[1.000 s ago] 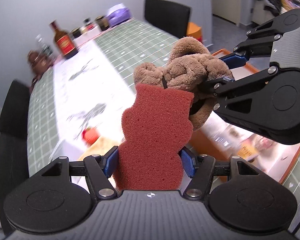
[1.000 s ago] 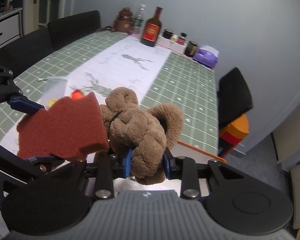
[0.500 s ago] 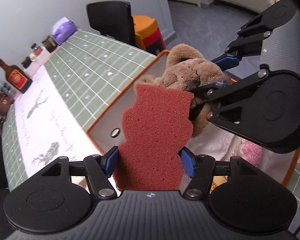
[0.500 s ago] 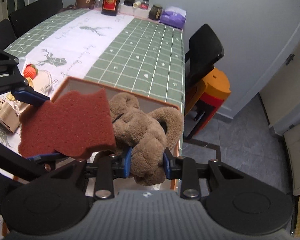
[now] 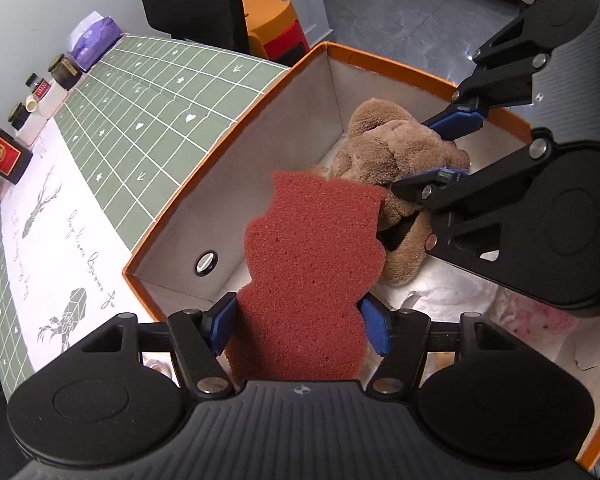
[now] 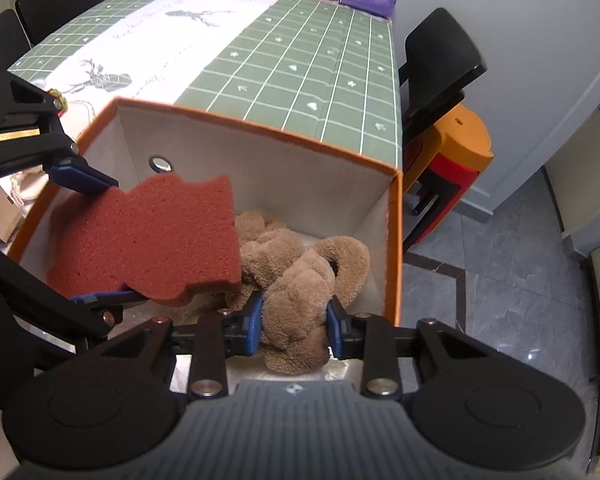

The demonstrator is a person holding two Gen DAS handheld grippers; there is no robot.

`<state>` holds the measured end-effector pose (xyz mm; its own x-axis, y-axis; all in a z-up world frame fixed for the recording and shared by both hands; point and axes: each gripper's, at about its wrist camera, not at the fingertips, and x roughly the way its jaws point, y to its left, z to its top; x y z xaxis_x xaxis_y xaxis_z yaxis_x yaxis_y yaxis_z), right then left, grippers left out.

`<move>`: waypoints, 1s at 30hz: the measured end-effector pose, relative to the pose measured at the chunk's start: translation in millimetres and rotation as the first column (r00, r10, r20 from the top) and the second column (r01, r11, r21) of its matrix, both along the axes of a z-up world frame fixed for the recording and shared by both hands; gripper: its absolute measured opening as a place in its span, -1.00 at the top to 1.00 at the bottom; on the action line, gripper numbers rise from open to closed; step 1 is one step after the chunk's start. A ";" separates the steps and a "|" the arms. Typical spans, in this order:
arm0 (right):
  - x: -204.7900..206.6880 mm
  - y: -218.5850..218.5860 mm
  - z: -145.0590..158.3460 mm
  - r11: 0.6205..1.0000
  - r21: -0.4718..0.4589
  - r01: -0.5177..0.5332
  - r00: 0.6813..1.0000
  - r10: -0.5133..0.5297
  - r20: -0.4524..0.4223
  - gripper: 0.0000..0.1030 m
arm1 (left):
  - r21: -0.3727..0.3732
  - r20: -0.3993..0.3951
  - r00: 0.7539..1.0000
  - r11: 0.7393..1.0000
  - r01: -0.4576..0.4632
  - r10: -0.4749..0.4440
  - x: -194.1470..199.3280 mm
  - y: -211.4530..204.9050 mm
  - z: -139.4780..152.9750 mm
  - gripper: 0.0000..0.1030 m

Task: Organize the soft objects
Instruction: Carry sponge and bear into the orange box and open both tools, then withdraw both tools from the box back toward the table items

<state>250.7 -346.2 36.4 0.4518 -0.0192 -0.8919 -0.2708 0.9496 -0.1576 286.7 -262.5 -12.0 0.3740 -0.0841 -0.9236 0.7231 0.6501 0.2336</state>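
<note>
Your left gripper point(image 5: 300, 320): jaws wide, clamping porous red sponge point(image 5: 312, 264). Right gripper point(image 6: 294, 320): jaws narrower, squeezing knotted brown plush point(image 6: 300, 276) inside orange-rimmed box point(image 6: 396, 240).

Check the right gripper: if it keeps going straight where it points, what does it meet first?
Probably the box floor; the right gripper, holding the brown plush toy, points down into the orange-rimmed box. Depth unclear.

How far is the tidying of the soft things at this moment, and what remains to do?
Done: some pale and pink soft things seem to lie in the orange-rimmed box already. In hand: the left gripper grips the red sponge, the right gripper the brown plush toy, both over the open box. Left: lowering and releasing both.
</note>
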 end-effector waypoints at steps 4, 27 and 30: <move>5.6 0.6 -6.4 1.000 -0.004 0.002 1.000 -0.002 -0.014 0.33 | -0.001 -0.003 1.000 1.000 0.012 -0.012 3.4 0.1 -2.9 -0.46; -10.3 17.8 20.7 0.995 -0.102 0.021 1.000 -0.018 0.025 -0.45 | -0.149 0.053 0.999 0.989 0.005 0.003 -22.4 25.1 34.4 -0.83; -15.4 20.2 24.9 0.993 -0.118 0.023 0.999 -0.020 0.033 -0.45 | -0.164 0.062 0.998 0.986 -0.005 0.015 -26.8 27.7 37.5 -0.84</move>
<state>235.3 -326.1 61.3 0.4777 -0.1340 -0.8682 -0.2436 0.9293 -0.2775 259.9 -234.8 25.4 0.4325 -0.2281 -0.8723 0.7036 0.6904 0.1683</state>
